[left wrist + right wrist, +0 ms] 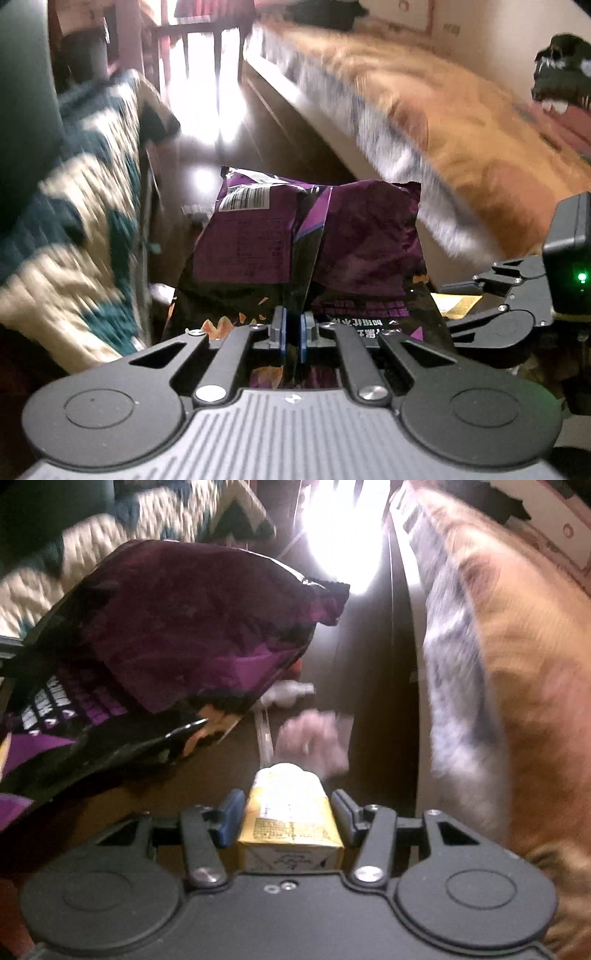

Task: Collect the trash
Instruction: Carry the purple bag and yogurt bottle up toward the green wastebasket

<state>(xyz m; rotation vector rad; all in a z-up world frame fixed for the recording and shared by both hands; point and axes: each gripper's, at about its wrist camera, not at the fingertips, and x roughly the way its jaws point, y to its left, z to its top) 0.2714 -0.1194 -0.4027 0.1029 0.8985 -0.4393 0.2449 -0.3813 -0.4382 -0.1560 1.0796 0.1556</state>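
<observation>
My left gripper (292, 332) is shut on the seam of a purple snack bag (266, 240), which hangs above the dark floor. The same bag (177, 627) fills the upper left of the right wrist view. My right gripper (288, 818) is shut on a yellow drink carton (288, 819) held lengthwise between its blue pads. The right gripper also shows at the right edge of the left wrist view (517, 306). A crumpled pinkish wrapper (314, 742) and a white crumpled piece (288, 694) lie on the floor ahead of the carton.
A bed with an orange-brown blanket (424, 96) runs along the right. A white and teal patterned blanket (74, 206) hangs on the left. Dark glossy floor (229, 122) lies between them, with bright glare. A black stuffed toy (565, 70) sits on the bed.
</observation>
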